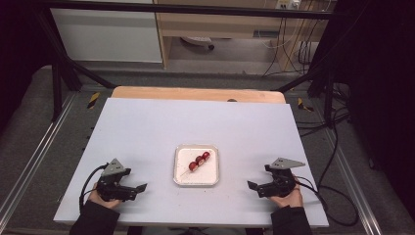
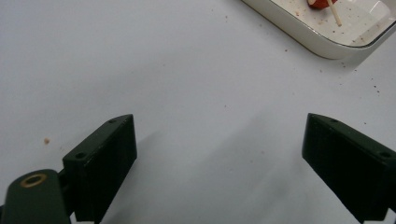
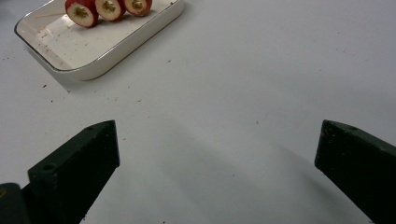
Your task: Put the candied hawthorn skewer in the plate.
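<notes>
Two hand-held grippers, one per hand, at the near edge of the bench. Left gripper: low over the white surface at near left, jaws spread wide with nothing between them, cable looping behind it. Right gripper: at near right, jaws likewise wide apart and empty, cable trailing off the bench edge. Each carries one grey three-cornered plate. Two dark sleeves enter from the bottom, cut off by the frame.

One white shallow square tray, between the grippers and a little beyond them, apart from both. In it, one skewer of three red fruit pieces lying diagonally on a thin wooden stick. The right gripper view shows the pieces cut flat, pale inside with a brownish core; what fruit they are is unclear. The left gripper view cuts the tray at its corner, showing one red piece partly. Small brown crumbs scattered in and around the tray.

Beyond the white top, a wooden strip at the far edge; then floor, cables and a black frame, dim.
</notes>
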Demonstrator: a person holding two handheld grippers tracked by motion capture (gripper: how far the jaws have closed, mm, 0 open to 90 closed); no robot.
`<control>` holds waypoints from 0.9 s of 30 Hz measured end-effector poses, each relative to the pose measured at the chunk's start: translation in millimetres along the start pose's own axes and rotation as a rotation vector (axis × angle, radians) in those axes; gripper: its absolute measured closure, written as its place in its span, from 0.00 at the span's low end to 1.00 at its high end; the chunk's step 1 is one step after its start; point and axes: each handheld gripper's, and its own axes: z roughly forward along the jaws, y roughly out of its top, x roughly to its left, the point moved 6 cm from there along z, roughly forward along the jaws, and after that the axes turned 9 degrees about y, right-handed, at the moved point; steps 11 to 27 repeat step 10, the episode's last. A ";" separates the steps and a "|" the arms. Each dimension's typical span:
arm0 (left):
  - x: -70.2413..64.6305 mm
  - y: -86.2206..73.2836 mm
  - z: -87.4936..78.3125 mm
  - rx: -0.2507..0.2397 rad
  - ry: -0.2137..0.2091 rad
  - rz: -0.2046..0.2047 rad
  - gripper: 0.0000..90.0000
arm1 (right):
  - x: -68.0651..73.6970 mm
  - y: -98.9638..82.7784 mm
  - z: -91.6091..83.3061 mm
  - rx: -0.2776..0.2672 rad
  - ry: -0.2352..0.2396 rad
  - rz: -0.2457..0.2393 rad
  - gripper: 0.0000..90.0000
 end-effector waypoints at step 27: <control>0.9 -2.3 -0.7 -0.006 -0.002 0.007 0.11 | -0.1 -0.6 0.2 0.008 -0.001 -0.002 0.01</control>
